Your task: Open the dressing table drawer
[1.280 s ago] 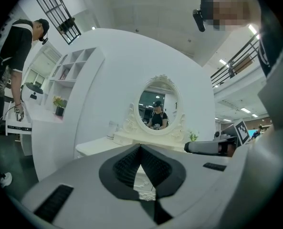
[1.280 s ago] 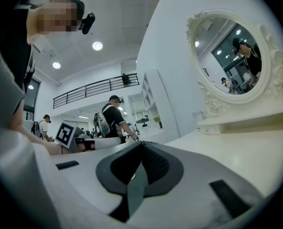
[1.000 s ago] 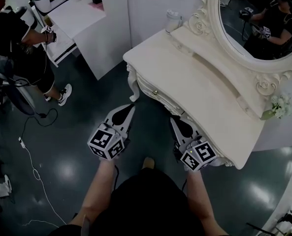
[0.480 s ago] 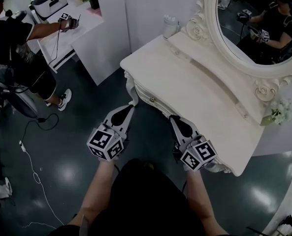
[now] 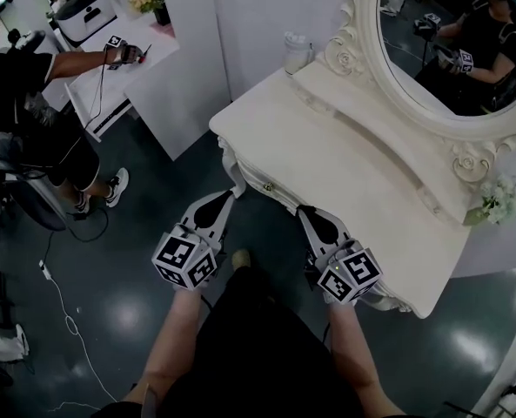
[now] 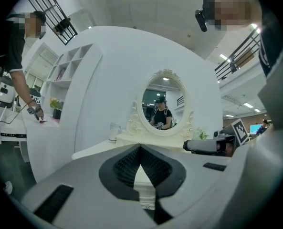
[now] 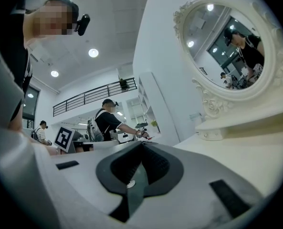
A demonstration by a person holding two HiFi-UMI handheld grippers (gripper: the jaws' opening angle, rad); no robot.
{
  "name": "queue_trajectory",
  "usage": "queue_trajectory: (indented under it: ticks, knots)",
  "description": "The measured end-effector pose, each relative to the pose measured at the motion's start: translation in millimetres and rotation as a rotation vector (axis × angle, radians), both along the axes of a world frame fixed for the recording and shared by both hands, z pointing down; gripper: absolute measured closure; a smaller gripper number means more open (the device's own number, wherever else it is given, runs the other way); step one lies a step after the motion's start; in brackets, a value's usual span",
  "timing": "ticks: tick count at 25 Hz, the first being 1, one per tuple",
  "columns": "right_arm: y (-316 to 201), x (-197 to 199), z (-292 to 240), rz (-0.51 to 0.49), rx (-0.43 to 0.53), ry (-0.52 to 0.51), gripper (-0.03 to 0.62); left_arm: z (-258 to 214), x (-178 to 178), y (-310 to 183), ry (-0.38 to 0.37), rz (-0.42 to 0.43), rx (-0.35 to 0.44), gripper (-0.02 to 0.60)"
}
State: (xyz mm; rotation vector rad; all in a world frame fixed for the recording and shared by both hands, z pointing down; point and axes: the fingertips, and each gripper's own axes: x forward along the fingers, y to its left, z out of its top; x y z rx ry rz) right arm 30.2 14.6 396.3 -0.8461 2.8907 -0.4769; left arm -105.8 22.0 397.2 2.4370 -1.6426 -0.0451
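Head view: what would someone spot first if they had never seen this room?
Probably the cream dressing table with its curly carving, which fills the right side, and the big oval mirror standing on it at the top right. Next come the two tools held out near the bottom middle: the left gripper and the right gripper, both shut and pointing at the table's front edge.

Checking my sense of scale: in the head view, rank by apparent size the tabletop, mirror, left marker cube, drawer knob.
1. tabletop
2. mirror, though cut off by the frame
3. left marker cube, enlarged by nearness to the camera
4. drawer knob
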Motion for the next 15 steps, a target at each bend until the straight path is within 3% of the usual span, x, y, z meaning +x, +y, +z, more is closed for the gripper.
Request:
queue_trajectory:
  ticks: [15]
  knots:
    - [-76.6, 27.9, 3.4, 0.146, -0.006, 0.026, 0.588, 4.6, 44.8, -108.8, 0.034, 0.189, 0.004, 0.575]
